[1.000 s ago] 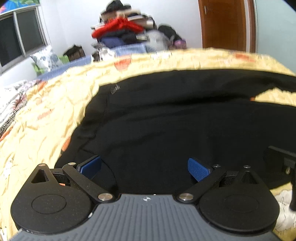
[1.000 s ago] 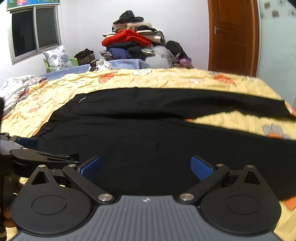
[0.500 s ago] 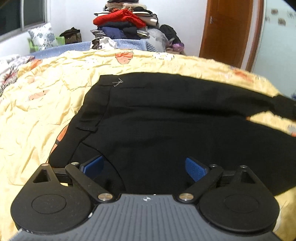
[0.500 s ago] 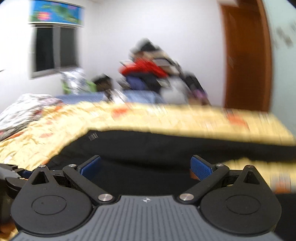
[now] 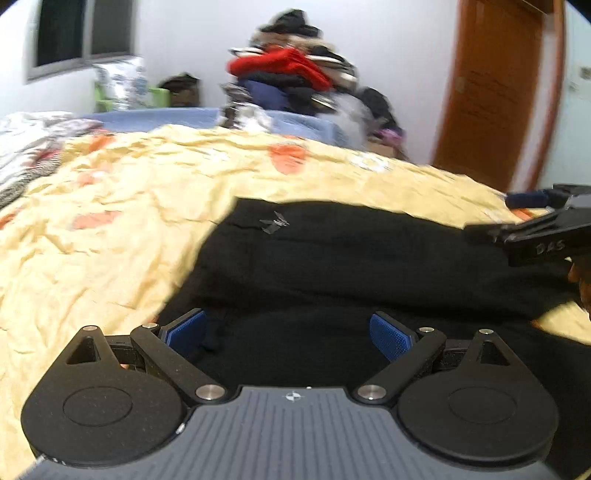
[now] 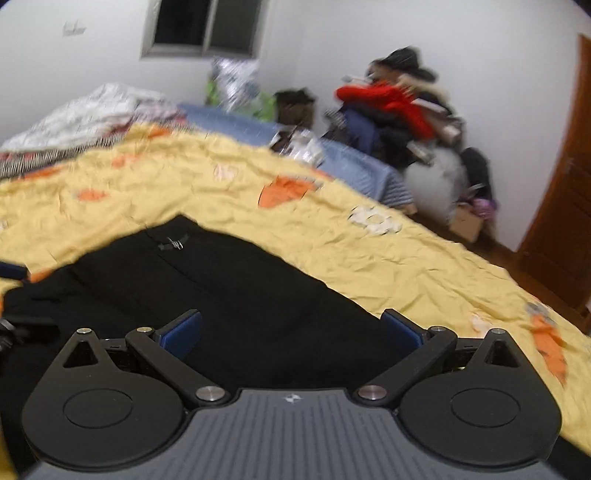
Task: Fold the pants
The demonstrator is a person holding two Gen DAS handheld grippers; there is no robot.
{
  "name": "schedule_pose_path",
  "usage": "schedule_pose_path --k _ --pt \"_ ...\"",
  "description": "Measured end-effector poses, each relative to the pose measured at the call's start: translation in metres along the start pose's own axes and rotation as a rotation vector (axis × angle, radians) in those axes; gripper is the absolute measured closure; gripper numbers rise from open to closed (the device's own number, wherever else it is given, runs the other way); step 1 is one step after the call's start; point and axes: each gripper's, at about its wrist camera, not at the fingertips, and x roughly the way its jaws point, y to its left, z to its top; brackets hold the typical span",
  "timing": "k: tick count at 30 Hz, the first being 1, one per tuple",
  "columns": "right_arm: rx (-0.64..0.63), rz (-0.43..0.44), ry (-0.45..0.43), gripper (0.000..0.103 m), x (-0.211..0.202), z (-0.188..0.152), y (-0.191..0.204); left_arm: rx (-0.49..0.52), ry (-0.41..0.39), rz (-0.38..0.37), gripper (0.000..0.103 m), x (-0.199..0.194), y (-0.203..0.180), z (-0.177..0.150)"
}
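Two claws, left claw [image 5: 286, 332] and right claw [image 6: 291, 332], both spread wide and holding nothing. Hovered low over black pants [image 5: 332, 266] lying flat on the bed [image 5: 110, 221], just ahead of the fingers; probably lined up to pinch an edge for folding.

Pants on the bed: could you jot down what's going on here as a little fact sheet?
garment: black pants, spread flat
surface: yellow bedspread with orange patches
left tongs: open, over the pants, holding nothing
right tongs: open, over the pants, holding nothing
background: clothes pile, wooden door, window
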Motion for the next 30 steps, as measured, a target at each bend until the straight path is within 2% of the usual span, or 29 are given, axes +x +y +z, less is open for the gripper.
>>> schedule_pose_path --k 4,8,13,17,18,19,21,23,24,25,26,30 --pt "-0.033 0.079 0.067 0.001 0.057 0.006 -0.017 -0.005 -0.023 0.037 0.004 0.013 0.004 0.005" --pt "0.045 0.172 0.144 0.001 0.108 0.016 -0.039 0.009 -0.022 0.056 0.004 0.026 0.005 0.004" --pt "0.062 0.207 0.168 0.001 0.146 0.027 -0.057 0.085 0.000 0.058 0.004 0.041 -0.001 -0.002" --pt "0.094 0.279 0.220 0.001 0.171 0.030 -0.066 0.118 0.022 0.065 0.004 0.050 -0.004 -0.005" --pt "0.085 0.282 0.239 0.004 0.176 0.029 -0.065 0.120 0.026 0.070 0.004 0.052 -0.003 -0.006" --pt "0.075 0.292 0.259 0.012 0.181 0.029 -0.064 0.121 0.032 0.074 0.003 0.053 -0.003 -0.006" --pt "0.065 0.307 0.299 0.013 0.188 0.026 -0.061 0.121 0.041 0.078 0.003 0.056 -0.003 -0.006" --pt "0.068 0.292 0.299 0.017 0.187 0.027 -0.057 0.128 0.048 0.090 0.003 0.057 -0.003 -0.007" --pt "0.072 0.289 0.294 0.033 0.186 0.027 -0.057 0.135 0.051 0.098 0.003 0.058 -0.004 -0.007" --pt "0.071 0.296 0.279 0.061 0.184 0.028 -0.056 0.144 0.052 0.106 0.003 0.058 -0.005 -0.008" --pt "0.081 0.297 0.267 0.078 0.181 0.029 -0.057 0.154 0.053 0.113 0.003 0.058 -0.007 -0.008" --pt "0.051 0.242 0.233 0.092 0.169 0.029 -0.048 0.183 0.052 0.133 0.003 0.059 -0.011 -0.011"
